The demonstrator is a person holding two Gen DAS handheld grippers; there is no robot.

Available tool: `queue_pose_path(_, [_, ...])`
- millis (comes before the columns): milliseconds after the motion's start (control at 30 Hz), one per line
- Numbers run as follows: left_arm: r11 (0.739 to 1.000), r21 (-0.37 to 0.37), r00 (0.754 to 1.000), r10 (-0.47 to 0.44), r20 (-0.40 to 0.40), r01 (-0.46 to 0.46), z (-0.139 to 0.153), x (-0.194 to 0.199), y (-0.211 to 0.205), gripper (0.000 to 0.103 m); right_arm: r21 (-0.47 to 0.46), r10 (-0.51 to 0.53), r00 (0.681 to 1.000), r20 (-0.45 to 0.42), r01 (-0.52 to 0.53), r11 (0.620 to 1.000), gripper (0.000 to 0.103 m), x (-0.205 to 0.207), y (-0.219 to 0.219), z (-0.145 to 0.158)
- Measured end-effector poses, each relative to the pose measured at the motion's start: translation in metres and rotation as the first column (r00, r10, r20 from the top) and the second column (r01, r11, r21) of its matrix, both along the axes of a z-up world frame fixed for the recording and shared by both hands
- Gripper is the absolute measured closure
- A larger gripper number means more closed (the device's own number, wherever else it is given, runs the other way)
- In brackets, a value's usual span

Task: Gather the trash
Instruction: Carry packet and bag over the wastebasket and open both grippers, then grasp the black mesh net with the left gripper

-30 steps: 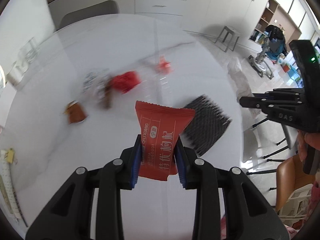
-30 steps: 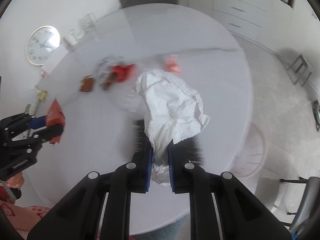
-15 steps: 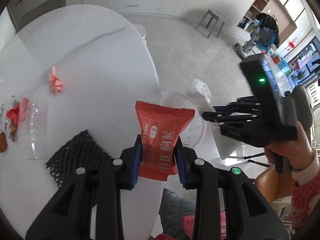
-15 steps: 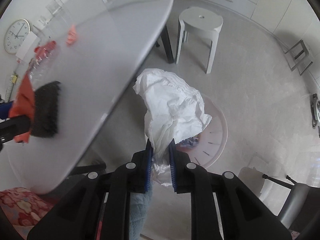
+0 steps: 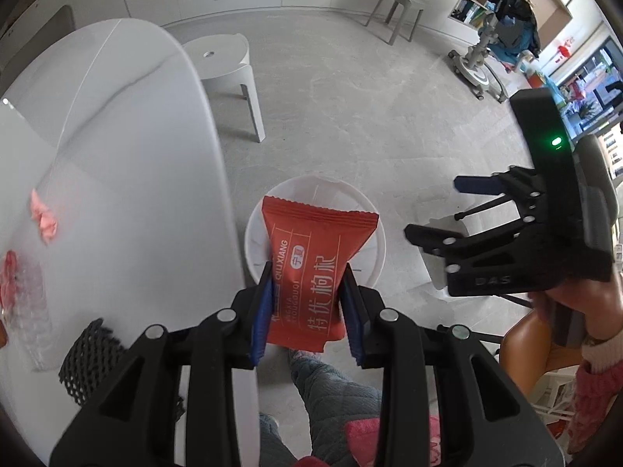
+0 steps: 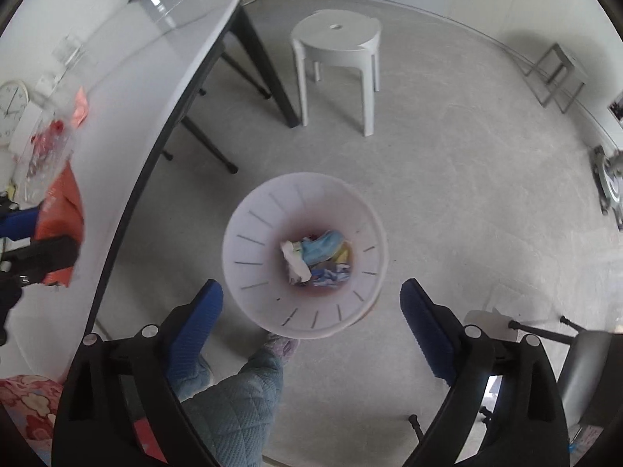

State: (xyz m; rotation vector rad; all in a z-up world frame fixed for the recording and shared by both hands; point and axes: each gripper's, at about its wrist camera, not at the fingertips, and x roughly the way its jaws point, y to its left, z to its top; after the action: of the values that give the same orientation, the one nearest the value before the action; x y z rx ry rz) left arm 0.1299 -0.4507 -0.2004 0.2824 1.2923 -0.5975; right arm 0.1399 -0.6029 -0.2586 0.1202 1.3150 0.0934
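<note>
My left gripper [image 5: 307, 303] is shut on a red snack wrapper [image 5: 315, 268] with white Chinese lettering and holds it above the white trash bin [image 5: 370, 249] on the floor. My right gripper [image 6: 311, 311] is open and empty right over the same bin [image 6: 253, 241]. Inside the bin lie a crumpled white tissue [image 6: 294, 262] and blue and yellow scraps. The right gripper also shows in the left wrist view [image 5: 440, 210], open, to the right of the bin. The wrapper and the left gripper show at the left edge of the right wrist view [image 6: 58, 229].
The round white table [image 5: 117, 155] stands left of the bin with pink scraps [image 5: 43, 222], a clear plastic piece [image 5: 35, 303] and black foam netting [image 5: 89, 354] on it. A white stool [image 6: 338, 46] stands beyond the bin. My leg and slipper [image 6: 272, 354] are just below it.
The right gripper has opened and the white tissue has dropped into the bin. Both grippers have swung away from the table to above the bin; the left one still holds the wrapper.
</note>
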Motion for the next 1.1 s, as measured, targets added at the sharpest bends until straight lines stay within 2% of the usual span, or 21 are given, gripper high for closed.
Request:
queue_pose_path(33, [1.000, 0.005, 1.000, -0.012, 0.009, 0.012, -0.001, -0.004, -0.004, 0.061, -0.001, -0.010, 1.000, 0.007, 0.010, 1.000, 0.009, -0.002, -0.005, 0.004])
queue_pose_path(100, [0.999, 0.024, 0.999, -0.035, 0.018, 0.034, -0.002, -0.007, -0.018, 0.029, 0.000, -0.040, 0.999, 0.025, 0.040, 0.999, 0.008, -0.007, -0.018, 0.015])
queue_pose_path(233, [1.000, 0.018, 0.999, -0.026, 0.025, 0.026, 0.003, -0.009, -0.025, 0.014, 0.020, -0.089, 0.995, 0.051, 0.088, 0.996, 0.007, -0.017, -0.030, 0.029])
queue_pose_path(333, [1.000, 0.019, 1.000, -0.014, 0.028, 0.013, 0.009, -0.008, -0.020, 0.013, 0.021, -0.110, 0.992, 0.059, 0.109, 0.994, 0.007, -0.020, -0.032, 0.032])
queue_pose_path(433, [0.999, 0.048, 0.996, 0.002, 0.094, -0.007, 0.022, -0.010, -0.006, 0.013, 0.033, -0.106, 0.992, 0.069, 0.104, 0.994, 0.007, -0.022, -0.023, 0.039])
queue_pose_path(567, [0.997, 0.066, 0.982, 0.025, 0.189, -0.038, 0.044, -0.022, 0.042, 0.008, 0.045, -0.063, 0.993, 0.099, 0.058, 0.997, 0.003, -0.020, 0.006, 0.055])
queue_pose_path(667, [0.993, 0.107, 0.975, 0.019, 0.221, -0.044, 0.046, -0.027, 0.084, 0.008, 0.075, -0.022, 0.994, 0.111, 0.014, 0.997, 0.003, -0.015, 0.031, 0.064])
queue_pose_path(733, [0.989, 0.132, 0.975, 0.033, 0.218, -0.063, 0.043, -0.029, 0.112, 0.008, 0.077, 0.010, 0.993, 0.121, -0.019, 0.997, 0.003, -0.010, 0.051, 0.070])
queue_pose_path(900, [0.973, 0.151, 0.973, 0.149, 0.175, -0.176, 0.026, -0.032, 0.185, 0.008, 0.080, 0.065, 0.989, 0.133, -0.077, 0.994, 0.003, 0.000, 0.100, 0.076])
queue_pose_path(967, [0.968, 0.123, 0.969, 0.201, 0.144, -0.219, 0.017, -0.040, 0.209, 0.008, 0.091, 0.088, 0.987, 0.133, -0.101, 0.991, 0.003, 0.001, 0.120, 0.076])
queue_pose_path(1100, [0.969, 0.072, 0.969, 0.232, 0.087, -0.238, 0.002, -0.049, 0.234, 0.008, 0.094, 0.144, 0.983, 0.114, -0.155, 0.983, 0.003, 0.003, 0.159, 0.072])
